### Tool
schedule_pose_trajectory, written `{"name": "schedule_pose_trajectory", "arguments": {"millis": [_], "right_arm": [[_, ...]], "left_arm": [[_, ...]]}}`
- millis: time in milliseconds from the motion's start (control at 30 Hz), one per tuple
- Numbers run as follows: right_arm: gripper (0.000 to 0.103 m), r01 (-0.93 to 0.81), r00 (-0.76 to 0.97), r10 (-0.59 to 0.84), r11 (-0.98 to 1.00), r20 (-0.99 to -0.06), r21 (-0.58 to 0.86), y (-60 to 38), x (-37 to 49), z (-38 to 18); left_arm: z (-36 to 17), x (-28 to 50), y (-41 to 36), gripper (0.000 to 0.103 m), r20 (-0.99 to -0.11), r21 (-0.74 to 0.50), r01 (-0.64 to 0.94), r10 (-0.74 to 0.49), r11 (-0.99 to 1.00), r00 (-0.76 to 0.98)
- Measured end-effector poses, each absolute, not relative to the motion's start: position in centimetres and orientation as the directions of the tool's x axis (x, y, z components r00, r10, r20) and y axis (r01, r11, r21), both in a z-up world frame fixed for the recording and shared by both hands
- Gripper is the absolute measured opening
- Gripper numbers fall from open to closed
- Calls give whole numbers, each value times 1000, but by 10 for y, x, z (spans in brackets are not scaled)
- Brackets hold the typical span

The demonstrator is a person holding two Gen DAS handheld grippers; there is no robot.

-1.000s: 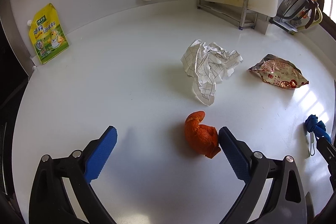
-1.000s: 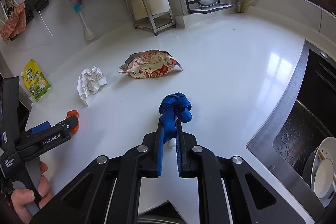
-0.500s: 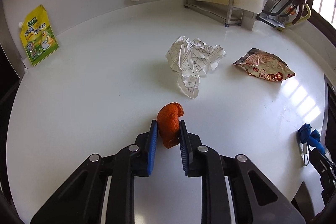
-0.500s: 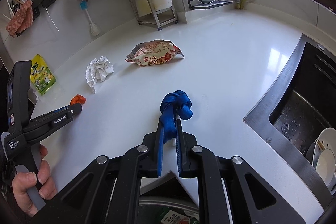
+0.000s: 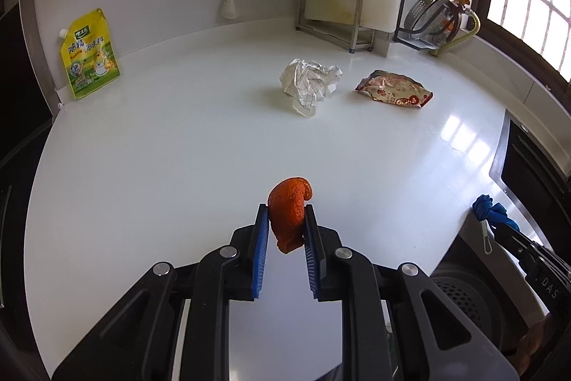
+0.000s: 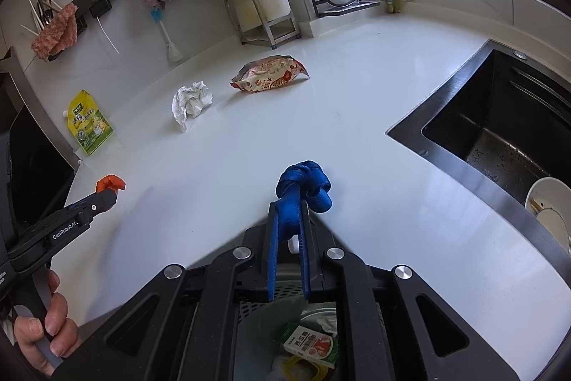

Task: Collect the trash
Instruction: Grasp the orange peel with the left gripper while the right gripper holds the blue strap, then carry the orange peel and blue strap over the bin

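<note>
Orange peel: curled scrap, pinched mid-body between blue pads of L gripper, lifted clear of white counter. Top curl sticks out past tips, bottom tip hangs free below.
Peel handling: light, soft, bends easy; rough skin, prob. not slippery. Mid-body hold looks fine; a pinch on the thin tip would prob. tear or slip.
L gripper state: jaws closed down hard onto peel, nothing else in them. Seen from R cam as orange bit at tip of side arm.
Blue knotted strap: clamped in R gripper, jaws nearly together on the strap's tail, knot bulging past tips. Soft, limp, light. A small white bit shows between the pads below; can't tell what.
Bin: right under R gripper, off counter edge; carton + other waste inside. Judged drop spot for both loads.
Left on counter: crumpled checked paper and snack wrapper, just beside each other, well apart from both grippers. Both light; paper crushable anywhere, wrapper slick foil, better by crimped end.
Not trash, prob.: yellow pouch leaning on wall.
Sink: R side, plate inside.
</note>
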State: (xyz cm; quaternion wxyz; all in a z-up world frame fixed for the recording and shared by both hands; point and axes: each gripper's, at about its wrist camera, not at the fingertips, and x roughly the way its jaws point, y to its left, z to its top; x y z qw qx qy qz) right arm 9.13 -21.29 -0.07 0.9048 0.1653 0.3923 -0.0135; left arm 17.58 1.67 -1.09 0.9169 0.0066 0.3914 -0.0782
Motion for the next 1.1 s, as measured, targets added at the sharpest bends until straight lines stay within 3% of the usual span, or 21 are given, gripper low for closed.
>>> {"name": "schedule_pose_trajectory", "arguments": {"millis": [567, 1100], "right_arm": [[10, 107, 686, 130, 955, -716, 276, -201, -13, 5], [10, 113, 658, 136, 955, -741, 276, -206, -63, -12]], "left_arm": [[-10, 70, -19, 19, -707, -37, 249, -202, 968, 678], [-40, 33, -57, 19, -754, -4, 312, -208, 950, 623]]}}
